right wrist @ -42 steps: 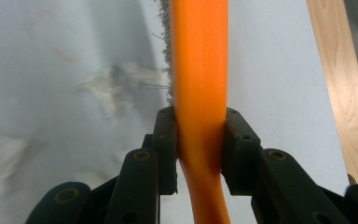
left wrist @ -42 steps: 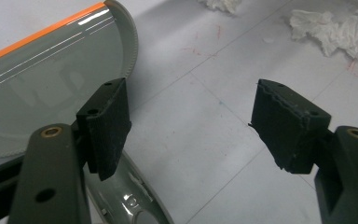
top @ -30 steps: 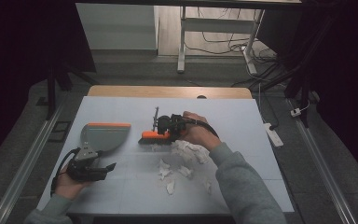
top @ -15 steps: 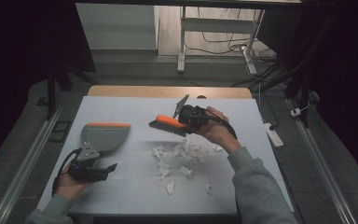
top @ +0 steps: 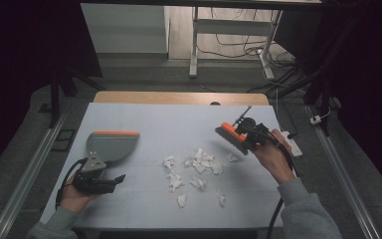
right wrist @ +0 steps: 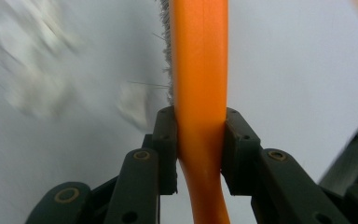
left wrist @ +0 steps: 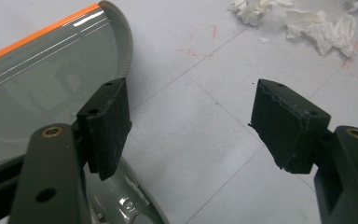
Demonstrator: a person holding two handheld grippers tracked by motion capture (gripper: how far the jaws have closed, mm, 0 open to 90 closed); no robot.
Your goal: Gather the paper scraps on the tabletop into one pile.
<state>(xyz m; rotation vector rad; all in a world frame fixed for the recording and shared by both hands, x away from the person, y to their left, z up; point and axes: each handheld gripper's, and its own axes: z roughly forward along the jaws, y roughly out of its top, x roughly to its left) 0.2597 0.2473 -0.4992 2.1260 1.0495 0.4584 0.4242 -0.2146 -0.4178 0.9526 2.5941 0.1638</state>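
Clamping the right gripper (right wrist: 199, 154) on the orange-handled grey-bristled brush (top: 231, 135) above the table's right side, beside the torn white paper scraps (top: 199, 164), I kept the left gripper (left wrist: 191, 126) spread beside the grey plastic orange-edged dustpan (top: 110, 145).

Pale desk (top: 179, 119) with wooden far edge. Beyond it: white table legs (top: 195, 45), loose cables (top: 238, 45) on floor.
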